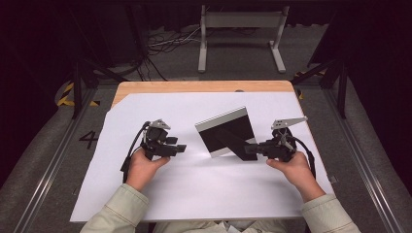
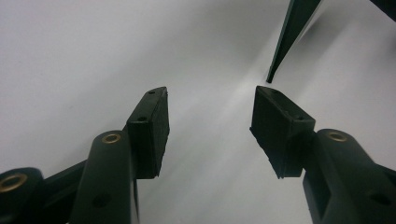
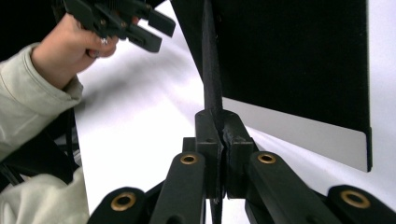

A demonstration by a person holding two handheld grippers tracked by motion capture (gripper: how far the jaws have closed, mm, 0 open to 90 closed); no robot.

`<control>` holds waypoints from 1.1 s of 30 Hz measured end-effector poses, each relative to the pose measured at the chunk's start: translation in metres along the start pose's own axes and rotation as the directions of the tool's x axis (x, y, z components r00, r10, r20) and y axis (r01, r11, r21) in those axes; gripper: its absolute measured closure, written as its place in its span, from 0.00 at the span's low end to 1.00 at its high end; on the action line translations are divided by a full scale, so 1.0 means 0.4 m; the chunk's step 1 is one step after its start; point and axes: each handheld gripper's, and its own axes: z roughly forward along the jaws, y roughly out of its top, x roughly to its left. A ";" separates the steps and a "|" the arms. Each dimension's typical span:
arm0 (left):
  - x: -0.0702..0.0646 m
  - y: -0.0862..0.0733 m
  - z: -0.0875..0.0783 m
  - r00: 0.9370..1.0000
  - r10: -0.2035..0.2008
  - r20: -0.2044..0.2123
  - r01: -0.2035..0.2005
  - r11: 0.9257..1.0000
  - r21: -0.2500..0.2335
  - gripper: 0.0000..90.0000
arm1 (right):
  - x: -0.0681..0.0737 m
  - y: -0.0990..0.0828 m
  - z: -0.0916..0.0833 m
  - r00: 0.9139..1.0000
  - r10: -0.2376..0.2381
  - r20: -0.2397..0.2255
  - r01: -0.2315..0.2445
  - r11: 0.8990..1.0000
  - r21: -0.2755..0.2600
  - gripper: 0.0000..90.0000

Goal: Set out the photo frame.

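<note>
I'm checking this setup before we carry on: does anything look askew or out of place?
The black frame stands turned at an angle to the table's edges, propped on its back stand, which the right gripper pinches. The left gripper is open, apart from it. Nothing looks spilled or damaged.

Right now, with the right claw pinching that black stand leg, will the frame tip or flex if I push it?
The photo frame looks stiff and flat. Standing tilted on the thin stand leg, it probably tips easily. On the smooth white sheet it may slide.
</note>
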 end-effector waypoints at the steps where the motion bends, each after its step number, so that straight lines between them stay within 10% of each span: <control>1: 0.000 0.000 0.000 1.000 0.000 0.000 0.000 1.000 0.000 0.52 | 0.003 -0.002 -0.001 1.000 -0.008 0.004 0.008 1.000 0.005 0.97; 33: -0.002 0.000 0.004 1.000 0.002 0.002 -0.002 1.000 0.004 0.52 | 0.044 -0.059 -0.004 0.990 -0.094 0.105 0.075 0.982 0.172 0.94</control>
